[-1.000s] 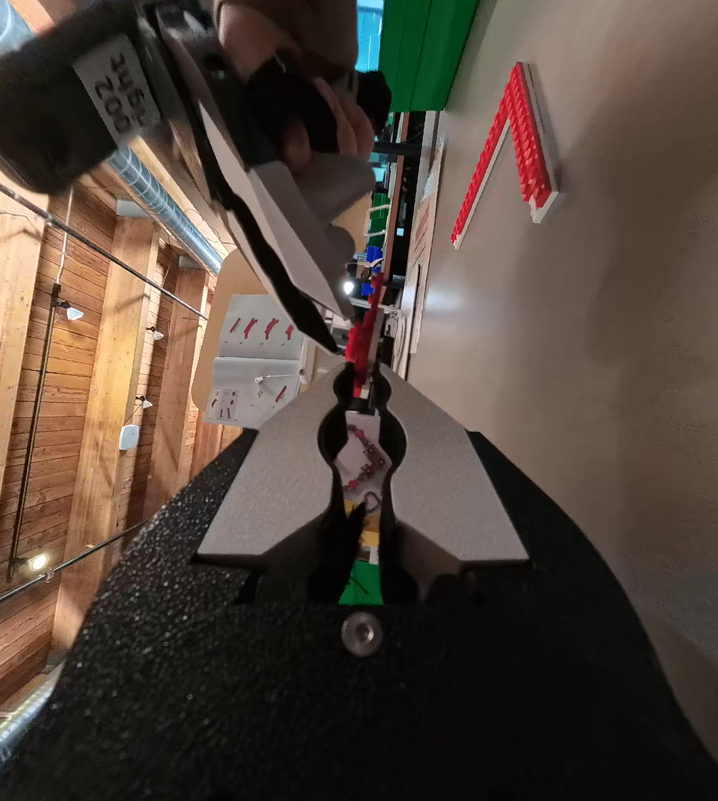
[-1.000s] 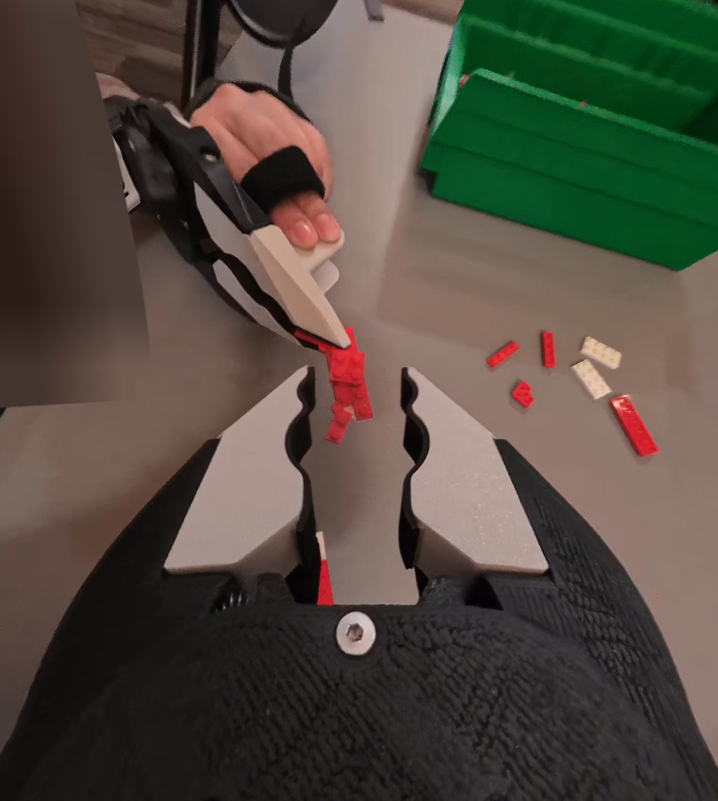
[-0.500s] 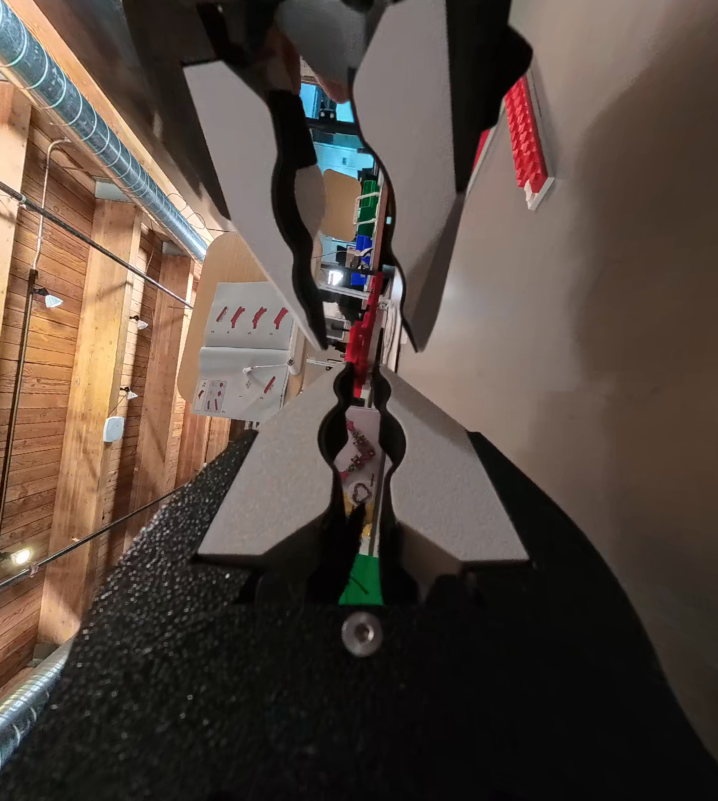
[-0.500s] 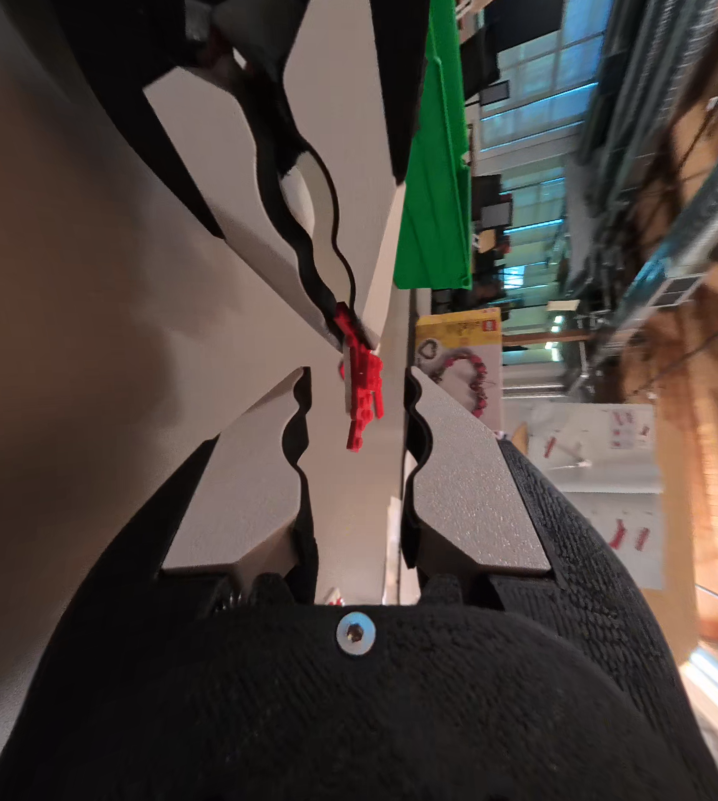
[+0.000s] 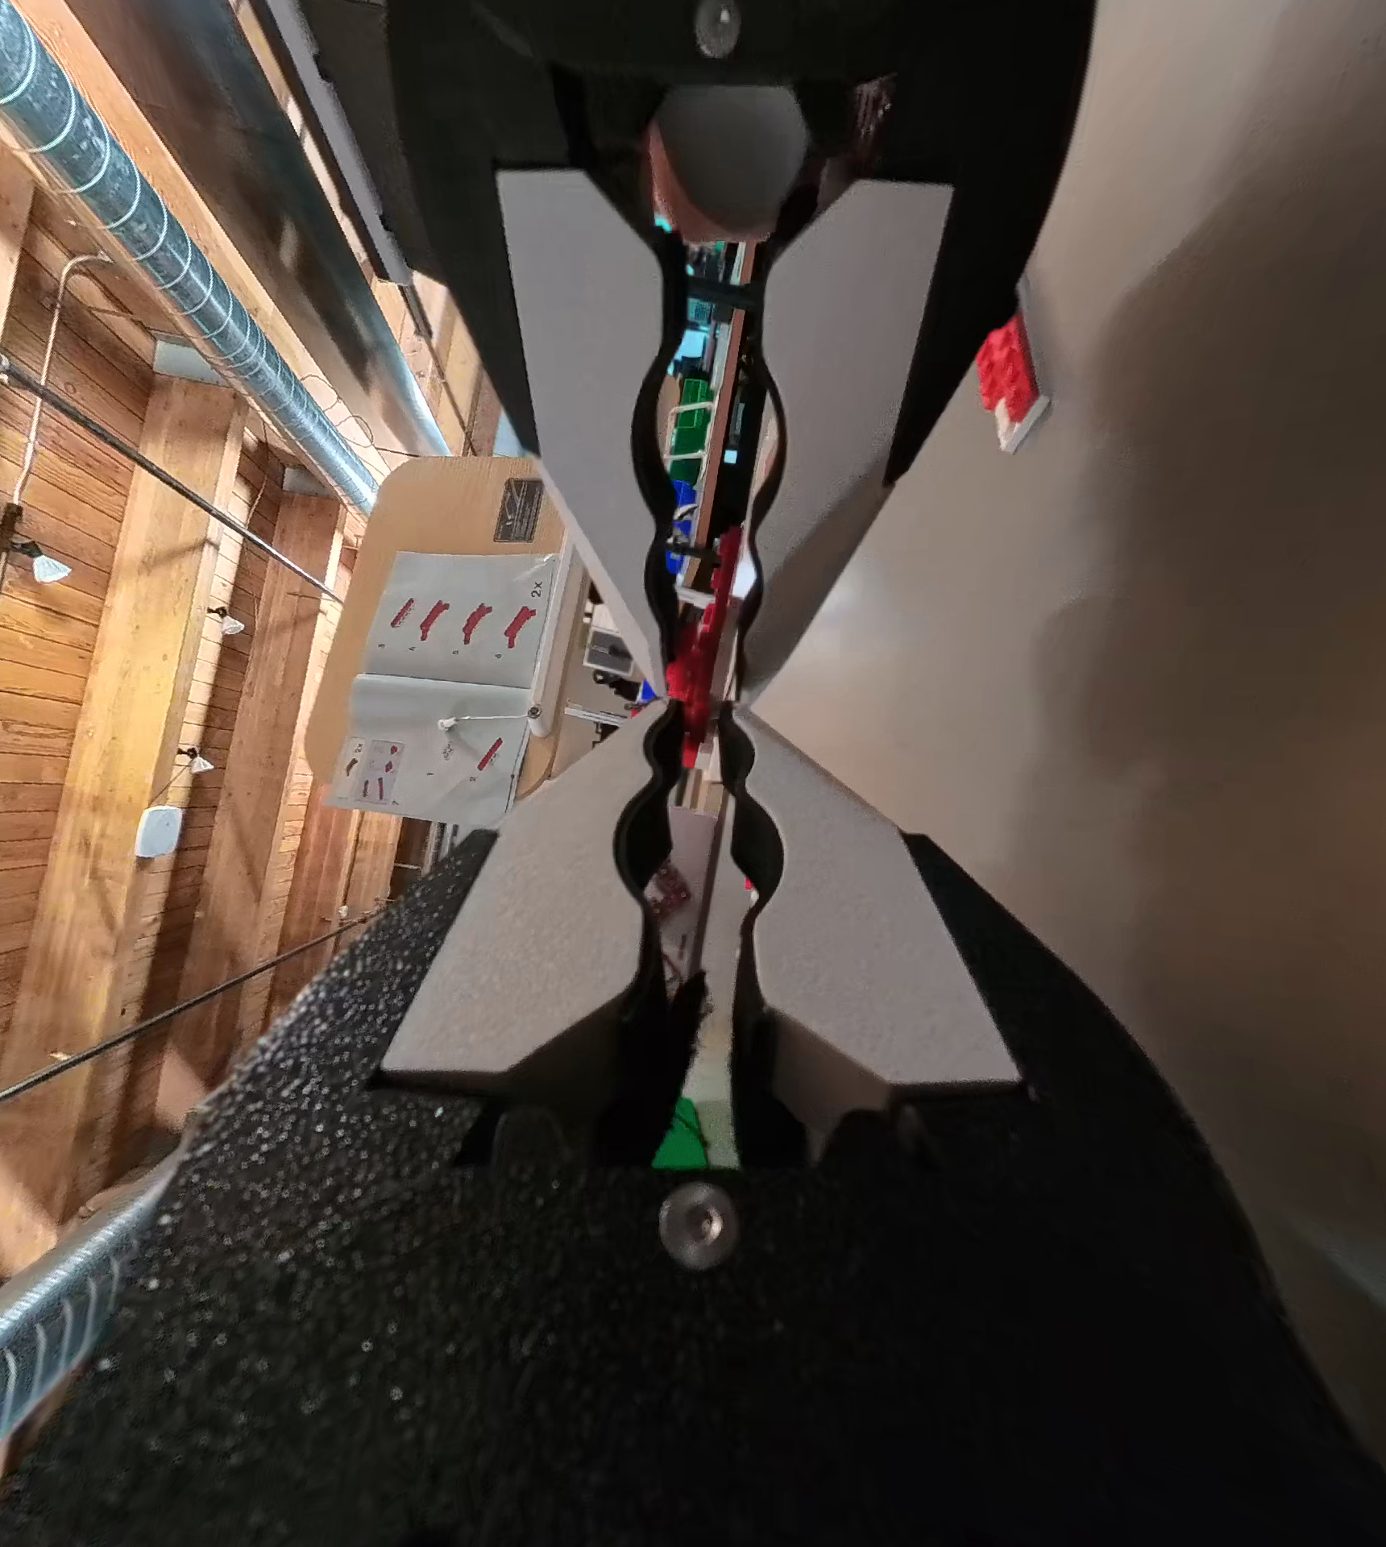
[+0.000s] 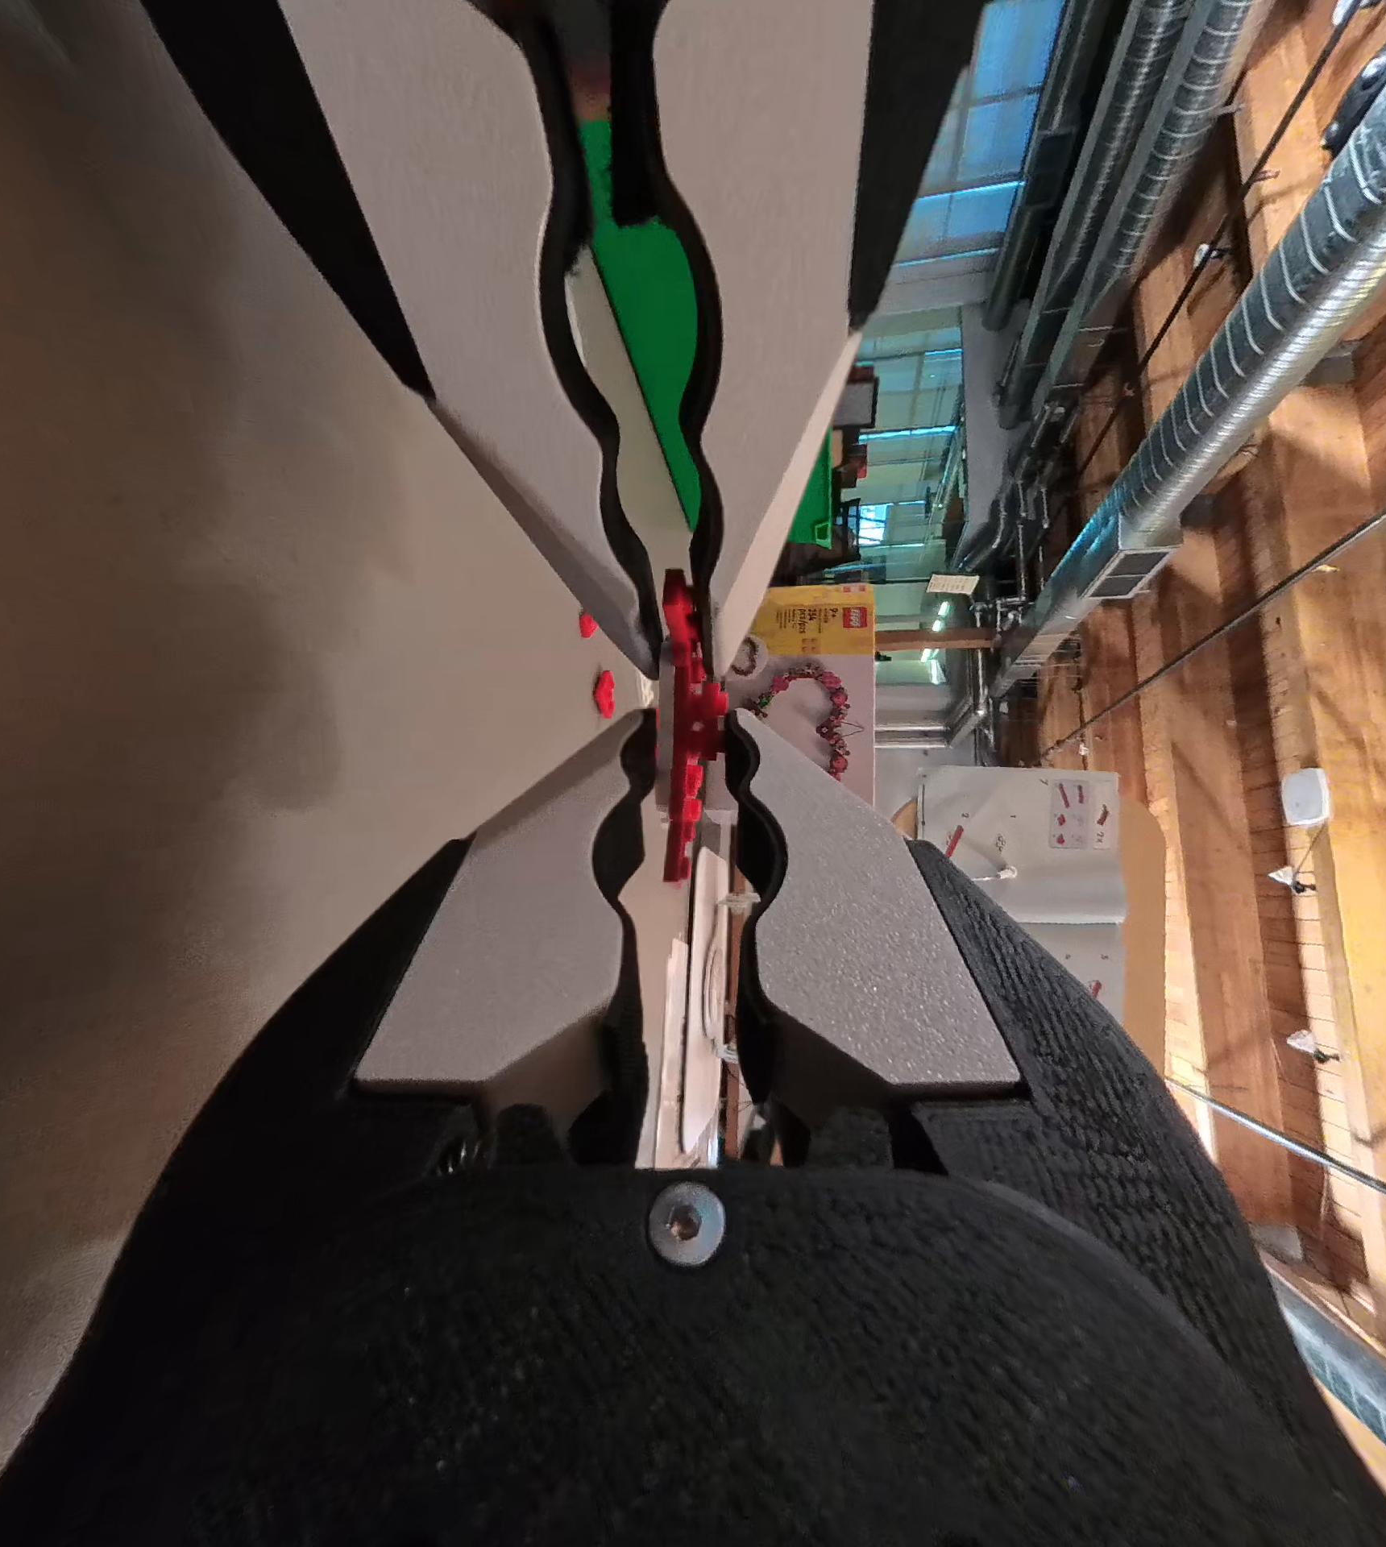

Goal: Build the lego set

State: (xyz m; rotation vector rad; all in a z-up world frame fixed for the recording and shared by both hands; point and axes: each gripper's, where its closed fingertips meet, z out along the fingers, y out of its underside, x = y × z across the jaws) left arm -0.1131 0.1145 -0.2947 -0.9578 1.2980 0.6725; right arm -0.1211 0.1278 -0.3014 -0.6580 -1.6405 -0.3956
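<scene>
Both grippers meet tip to tip above the grey table (image 5: 1217,753), with both views rolled sideways. My left gripper (image 5: 695,722) is shut on a small red lego assembly (image 5: 702,661). My right gripper (image 5: 702,682) comes in from the top of the left wrist view, its jaws closed onto the same assembly. In the right wrist view, my right gripper (image 6: 688,727) holds one end of the red assembly (image 6: 685,753). The left gripper (image 6: 683,649) holds the other end from above. A gloved hand behind each gripper is mostly hidden.
A red and white built section (image 5: 1008,393) lies on the table. Loose red pieces (image 6: 604,691) lie beyond the tips. A green bin (image 6: 648,293), the yellow and white set box (image 6: 824,670) and an open instruction booklet (image 5: 455,686) stand at the table's far side.
My right gripper rolled from looking down at the table to facing the left gripper, moved in tip to tip, and its jaws closed from wide open onto the red assembly.
</scene>
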